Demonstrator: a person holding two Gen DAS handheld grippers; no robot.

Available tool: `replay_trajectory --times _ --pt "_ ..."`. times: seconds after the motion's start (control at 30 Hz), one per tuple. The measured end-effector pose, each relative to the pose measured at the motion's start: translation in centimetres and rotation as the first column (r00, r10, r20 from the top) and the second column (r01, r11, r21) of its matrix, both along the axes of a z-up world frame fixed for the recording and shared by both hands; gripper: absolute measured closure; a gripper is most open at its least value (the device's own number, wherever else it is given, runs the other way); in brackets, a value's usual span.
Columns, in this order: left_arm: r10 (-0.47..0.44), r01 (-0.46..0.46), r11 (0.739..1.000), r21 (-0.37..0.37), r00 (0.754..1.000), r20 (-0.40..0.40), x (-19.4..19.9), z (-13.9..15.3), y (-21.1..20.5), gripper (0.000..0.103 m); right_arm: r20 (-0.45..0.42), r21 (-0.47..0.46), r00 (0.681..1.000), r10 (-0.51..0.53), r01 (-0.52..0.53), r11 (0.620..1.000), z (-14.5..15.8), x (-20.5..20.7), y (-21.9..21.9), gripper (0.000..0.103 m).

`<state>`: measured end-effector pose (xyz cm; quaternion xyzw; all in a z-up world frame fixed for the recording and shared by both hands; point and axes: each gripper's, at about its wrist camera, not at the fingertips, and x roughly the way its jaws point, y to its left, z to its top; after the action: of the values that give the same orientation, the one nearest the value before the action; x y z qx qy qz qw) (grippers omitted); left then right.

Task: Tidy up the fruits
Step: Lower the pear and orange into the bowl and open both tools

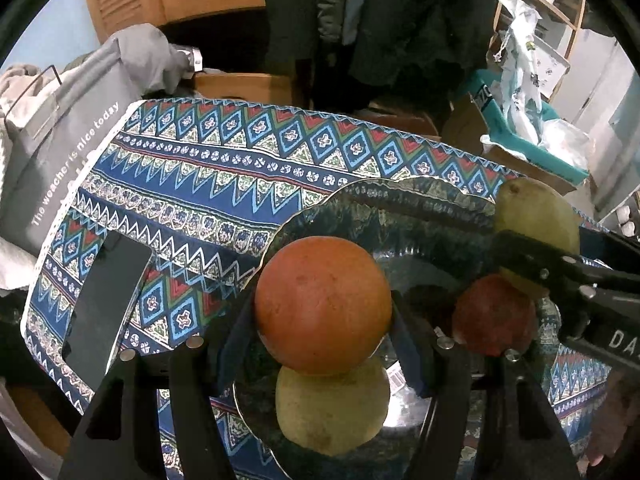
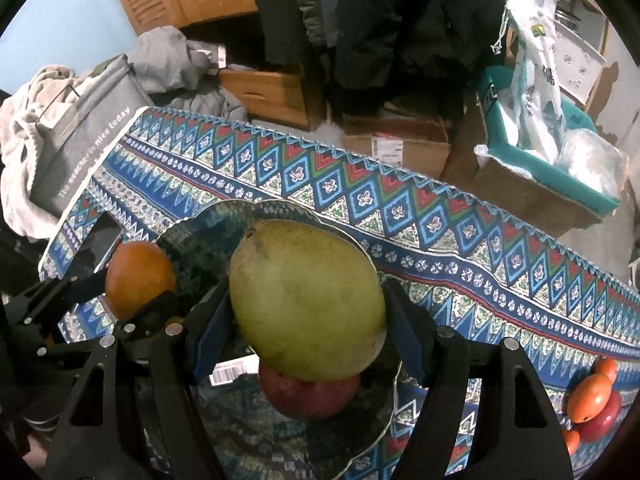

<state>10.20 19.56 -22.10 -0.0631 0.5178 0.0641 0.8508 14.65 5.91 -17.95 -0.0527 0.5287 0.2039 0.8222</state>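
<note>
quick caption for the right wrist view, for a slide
Right gripper holds a green mango above a red apple on the dark plate.

My left gripper (image 1: pixel 323 320) has its dark pads pressed on either side of a round orange fruit (image 1: pixel 322 322), held above a dark green patterned plate (image 1: pixel 404 216) on the blue zigzag tablecloth (image 1: pixel 224 184). Under it on the plate I see a pale yellow-green fruit (image 1: pixel 332 412), with a red apple (image 1: pixel 494 314) just beside. At the right, my right gripper (image 1: pixel 532 264) clamps a green mango (image 1: pixel 534 216), and a black phone (image 1: pixel 106 304) lies on the cloth at the left.
</note>
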Motion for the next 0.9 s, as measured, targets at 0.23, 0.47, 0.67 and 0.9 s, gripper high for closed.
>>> replay_trajectory --times 0.23,0.47,0.67,0.9 --pt "-0.011 0.012 1.0 0.01 1.0 -0.027 0.4 -0.4 -0.4 0.036 -0.026 0.021 1.0 0.005 -0.004 1.0 -0.3 0.3 -0.1 0.03" --pt "-0.03 0.03 1.0 0.006 0.999 0.017 0.0 0.8 -0.9 0.032 -0.023 0.028 0.999 0.035 -0.034 0.999 0.0 -0.1 0.4 0.03" --pt "-0.032 0.031 0.999 0.017 0.999 0.02 -0.3 1.3 -1.1 0.032 -0.008 0.027 1.0 0.01 -0.01 1.0 0.6 -0.4 -0.5 0.03" --pt "-0.03 0.028 0.999 0.038 0.998 0.059 -1.1 3.3 -1.4 0.032 0.039 -0.005 0.999 -0.027 0.028 1.0 2.2 -0.8 -1.9 0.03"
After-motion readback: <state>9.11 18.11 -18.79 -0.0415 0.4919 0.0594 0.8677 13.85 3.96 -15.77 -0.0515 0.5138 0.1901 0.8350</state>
